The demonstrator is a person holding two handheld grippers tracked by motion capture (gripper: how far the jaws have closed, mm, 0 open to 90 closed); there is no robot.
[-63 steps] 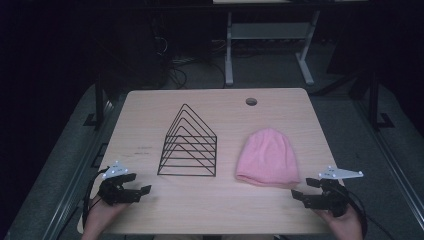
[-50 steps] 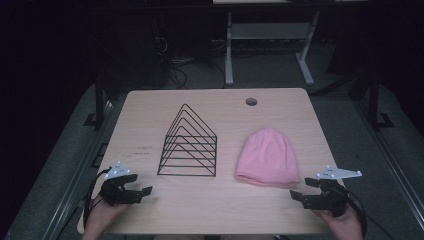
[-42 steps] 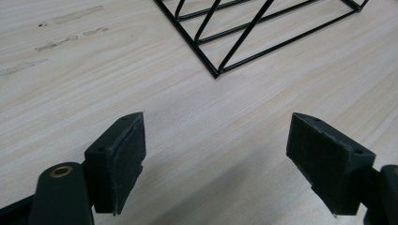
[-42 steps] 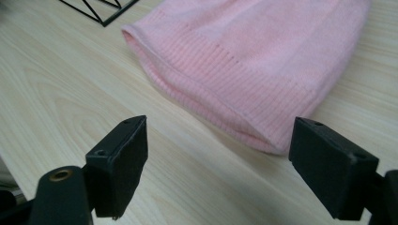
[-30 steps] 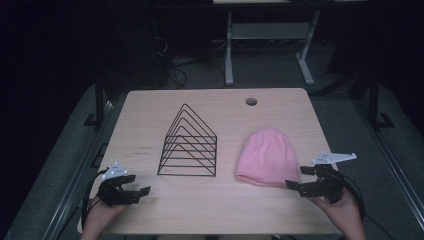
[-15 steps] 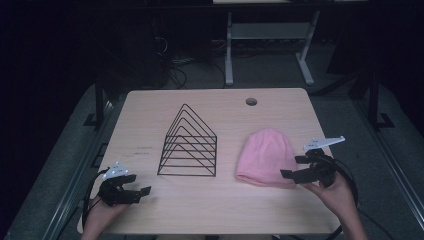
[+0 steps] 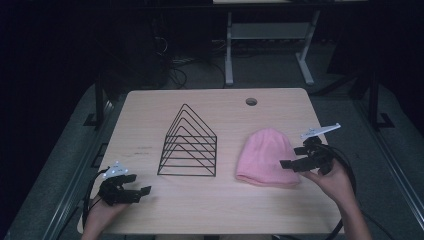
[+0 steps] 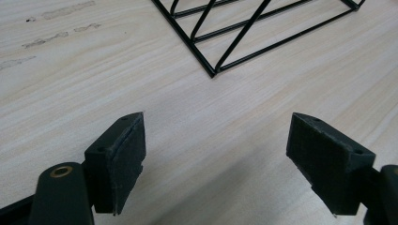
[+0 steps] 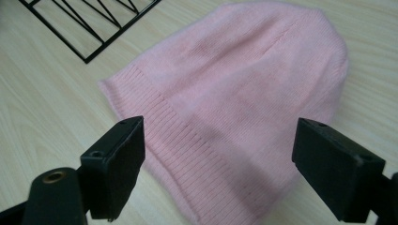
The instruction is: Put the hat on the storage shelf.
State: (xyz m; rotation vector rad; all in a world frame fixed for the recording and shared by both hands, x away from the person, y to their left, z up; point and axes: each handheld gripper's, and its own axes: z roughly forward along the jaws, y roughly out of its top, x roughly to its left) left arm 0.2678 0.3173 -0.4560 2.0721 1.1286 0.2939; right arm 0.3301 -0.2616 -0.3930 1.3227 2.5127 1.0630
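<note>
So the light wooden table is carrying everything here. The black wire rack is sitting upright mid-table with nothing in its slots. Just right of it the pink knit beanie is lying flat, ribbed brim toward the person. The right gripper is hovering at the beanie's right edge, jaws spread wide and gripping nothing. The left gripper is resting near the front-left corner, also gaping wide and holding nothing.

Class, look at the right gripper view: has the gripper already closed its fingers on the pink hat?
No: the right gripper is open above the pink hat.
</note>
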